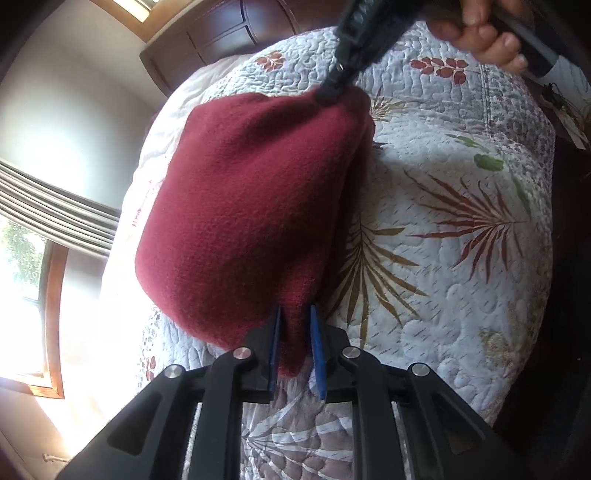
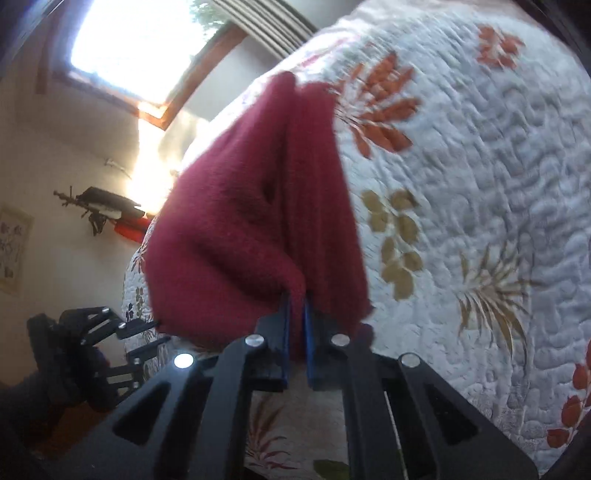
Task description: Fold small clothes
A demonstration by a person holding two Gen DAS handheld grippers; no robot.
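Left wrist view shows the left claw (image 1: 295, 347) at the bottom middle of the frame. Its two blue pads (image 1: 275, 347) are squeezed on a corner of the dark red cloth (image 1: 251, 206). The cloth is soft and fuzzy. It hangs in the middle of the frame, held up above the bed quilt (image 1: 443, 266). The quilt is white with brown, red and green leaves on it. Farther up, near the top middle, the right claw (image 1: 330, 90) pinches the far corner of the cloth. A hand (image 1: 484, 33) holds that tool at the upper right. Behind the bed, at the top of the frame, is a dark wood headboard (image 1: 221, 40). A window (image 1: 26, 295) shines bright at the left edge.

Right wrist view has the right claw (image 2: 297, 332) at the bottom middle, its blue pads clamped tight on the red cloth (image 2: 240, 221). The cloth droops in folds up the middle of the frame, over the quilt (image 2: 461, 166). The left claw (image 2: 140, 339) sits at the lower left, reaching to the cloth's edge. A sunny window (image 2: 147, 48) is at the upper left.
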